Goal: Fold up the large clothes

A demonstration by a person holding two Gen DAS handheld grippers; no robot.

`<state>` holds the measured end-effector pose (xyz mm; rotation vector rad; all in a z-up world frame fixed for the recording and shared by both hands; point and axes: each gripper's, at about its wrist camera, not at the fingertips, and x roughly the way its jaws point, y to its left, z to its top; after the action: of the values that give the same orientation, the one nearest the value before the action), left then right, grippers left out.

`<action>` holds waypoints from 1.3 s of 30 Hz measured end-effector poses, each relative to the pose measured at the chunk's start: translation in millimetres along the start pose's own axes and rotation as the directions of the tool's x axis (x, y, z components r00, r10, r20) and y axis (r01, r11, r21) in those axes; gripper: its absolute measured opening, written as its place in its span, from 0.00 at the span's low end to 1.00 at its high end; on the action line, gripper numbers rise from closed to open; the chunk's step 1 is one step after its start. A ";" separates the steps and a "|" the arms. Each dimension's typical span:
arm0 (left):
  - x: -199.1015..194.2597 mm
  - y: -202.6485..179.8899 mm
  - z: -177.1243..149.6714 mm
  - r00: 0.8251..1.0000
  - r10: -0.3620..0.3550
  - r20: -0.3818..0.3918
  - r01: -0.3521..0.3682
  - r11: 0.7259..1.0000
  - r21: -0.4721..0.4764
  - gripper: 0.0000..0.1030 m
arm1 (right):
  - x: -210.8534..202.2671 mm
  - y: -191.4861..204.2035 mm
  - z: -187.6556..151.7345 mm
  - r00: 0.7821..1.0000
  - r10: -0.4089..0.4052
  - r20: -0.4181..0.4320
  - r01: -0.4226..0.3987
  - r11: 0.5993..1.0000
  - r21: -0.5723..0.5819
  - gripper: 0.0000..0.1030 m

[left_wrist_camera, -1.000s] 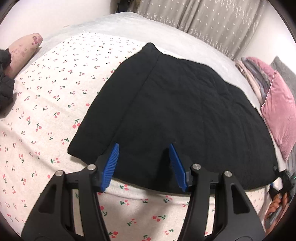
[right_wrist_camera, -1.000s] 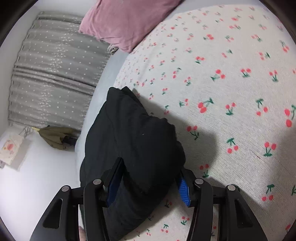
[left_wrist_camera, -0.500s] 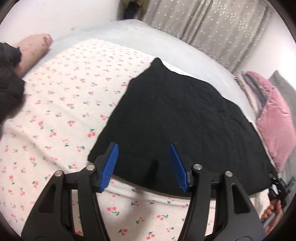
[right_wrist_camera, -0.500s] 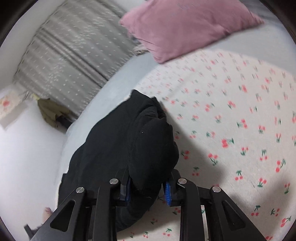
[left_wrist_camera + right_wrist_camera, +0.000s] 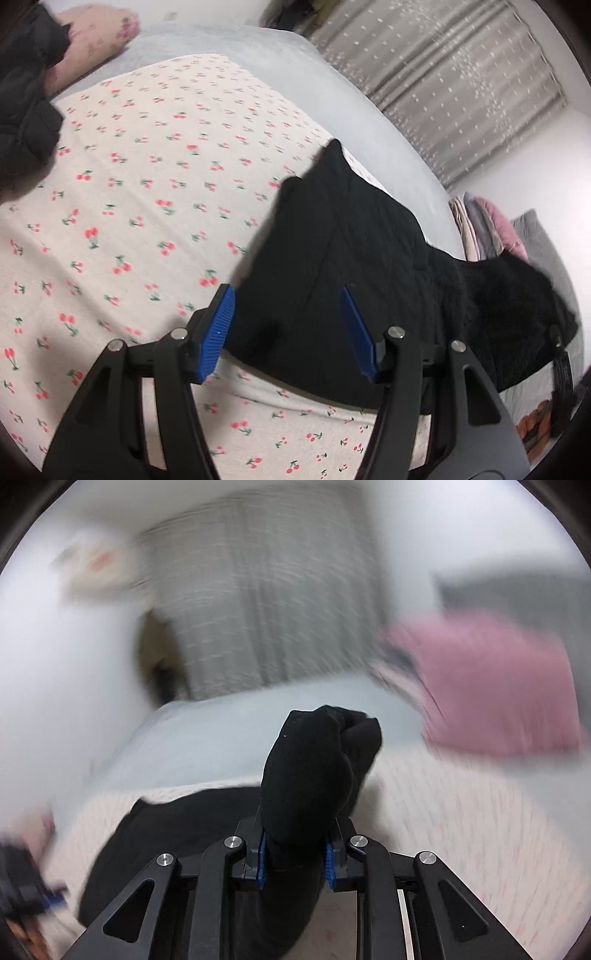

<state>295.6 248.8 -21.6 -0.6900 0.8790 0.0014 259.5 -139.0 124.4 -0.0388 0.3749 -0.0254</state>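
Note:
A large black garment (image 5: 343, 258) lies on the cherry-print sheet (image 5: 147, 192); its right part is bunched and lifted off the bed. My left gripper (image 5: 288, 328) hangs open over the garment's near edge, blue pads (image 5: 218, 328) apart and touching no cloth. In the blurred right wrist view, my right gripper (image 5: 293, 856) has its jaws closing, with the pads pressing a thick fold of the black garment (image 5: 314, 768) that bulges up above them. The rest of the cloth trails down to the bed on the left. The right gripper (image 5: 561, 369) also shows at the far right of the left wrist view.
A pink pillow (image 5: 491, 683) and folded blankets (image 5: 487, 229) lie at the bed's right end. A dark jacket (image 5: 22, 96) and a floral bolster (image 5: 96, 40) sit at the left. Grey curtains (image 5: 443, 81) hang behind the bed.
The right gripper closed on the garment's bunched end, then rose and rolled, lifting that end off the bed. The left gripper shifted along the near edge and stayed open.

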 end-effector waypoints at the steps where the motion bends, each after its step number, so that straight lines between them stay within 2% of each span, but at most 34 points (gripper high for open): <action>1: -0.4 5.5 2.4 1.000 -0.003 -0.001 0.003 1.000 -0.020 0.59 | -4.2 33.6 2.5 1.000 0.012 0.028 -0.009 0.996 -0.093 0.22; 3: -1.0 16.4 7.2 1.000 -0.013 -0.003 0.012 0.998 -0.058 0.59 | -11.1 111.2 -6.1 0.996 0.067 0.065 -0.047 0.959 -0.280 0.21; 5: -3.7 29.5 12.5 1.000 -0.022 0.000 0.022 0.995 -0.097 0.59 | -7.8 165.7 -25.7 0.991 0.123 0.047 -0.095 0.916 -0.389 0.21; 8: -8.2 46.1 19.9 1.000 -0.024 0.010 0.026 0.990 -0.142 0.59 | 12.3 250.0 -87.9 0.978 0.195 -0.079 -0.206 0.809 -0.550 0.21; 11: -8.5 55.8 22.8 1.000 -0.028 0.002 0.028 0.987 -0.157 0.59 | 40.2 288.5 -145.6 0.946 0.206 -0.250 -0.318 0.743 -0.590 0.21; 12: -7.8 56.9 23.1 0.999 -0.032 -0.002 0.031 0.987 -0.160 0.59 | 45.6 294.8 -161.9 0.947 0.194 -0.257 -0.314 0.735 -0.602 0.22; 13: -6.4 57.4 23.3 0.999 -0.036 -0.006 0.034 0.986 -0.164 0.59 | 46.9 295.6 -167.9 0.951 0.189 -0.245 -0.303 0.736 -0.606 0.22; 14: -5.2 57.2 23.3 0.999 -0.042 -0.012 0.039 0.986 -0.164 0.59 | 47.1 291.7 -167.6 0.950 0.200 -0.238 -0.305 0.754 -0.582 0.23; 16: -3.8 52.8 22.2 0.999 -0.048 -0.022 0.044 0.987 -0.153 0.59 | 45.9 280.7 -159.1 0.936 0.234 -0.264 -0.342 0.783 -0.519 0.27; 18: -2.8 47.9 21.4 0.998 -0.052 -0.028 0.048 0.990 -0.135 0.59 | 46.7 272.3 -146.5 0.914 0.263 -0.310 -0.390 0.785 -0.482 0.31; 20: -4.6 39.9 19.3 0.998 -0.061 -0.025 0.058 0.992 -0.112 0.59 | 37.6 255.8 -131.0 0.873 0.342 -0.348 -0.470 0.779 -0.414 0.49; 21: -6.0 35.2 17.8 0.998 -0.067 -0.022 0.065 0.993 -0.099 0.59 | 33.7 252.5 -120.9 0.855 0.384 -0.348 -0.503 0.778 -0.377 0.61; 22: -6.5 30.4 15.9 0.997 -0.074 -0.021 0.072 0.994 -0.086 0.59 | 28.6 239.7 -113.3 0.839 0.426 -0.338 -0.530 0.780 -0.333 0.70; 23: -6.1 25.5 14.2 0.996 -0.082 -0.025 0.080 0.994 -0.071 0.60 | 23.8 226.7 -107.1 0.833 0.447 -0.328 -0.540 0.787 -0.300 0.72; 26: 2.5 0.1 2.7 0.992 -0.108 -0.066 0.108 0.994 -0.001 0.69 | -4.1 199.3 -104.6 0.836 0.452 -0.312 -0.525 0.824 -0.213 0.73; 28: 9.3 -14.8 -5.8 0.990 -0.104 -0.091 0.108 0.993 0.041 0.70 | -0.3 167.0 -98.5 0.861 0.406 -0.306 -0.464 0.873 -0.149 0.73; 30: 15.9 -28.1 -14.2 0.990 -0.086 -0.114 0.096 0.992 0.082 0.70 | 1.9 143.5 -98.4 0.869 0.392 -0.302 -0.435 0.896 -0.089 0.72; 35: 23.3 -42.6 -24.1 0.990 -0.070 -0.119 0.085 0.988 0.125 0.70 | 12.4 107.3 -104.9 0.866 0.385 -0.320 -0.405 0.914 0.005 0.70; 37: 33.6 -48.2 -29.9 0.985 -0.074 -0.154 0.095 0.986 0.138 0.70 | 18.6 100.9 -111.7 0.848 0.403 -0.345 -0.413 0.909 0.046 0.55; 38: 38.4 -50.4 -32.3 0.984 -0.075 -0.160 0.099 0.985 0.145 0.69 | 21.3 105.3 -115.6 0.858 0.382 -0.344 -0.398 0.917 0.027 0.53; 39: 41.8 -53.7 -34.4 0.988 -0.055 -0.147 0.079 0.983 0.164 0.57 | 22.8 107.5 -117.5 0.861 0.373 -0.345 -0.393 0.920 0.015 0.53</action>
<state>313.3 176.1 -36.4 -0.5651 0.9795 -0.1828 239.5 -36.2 2.2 -0.0139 0.7281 0.3802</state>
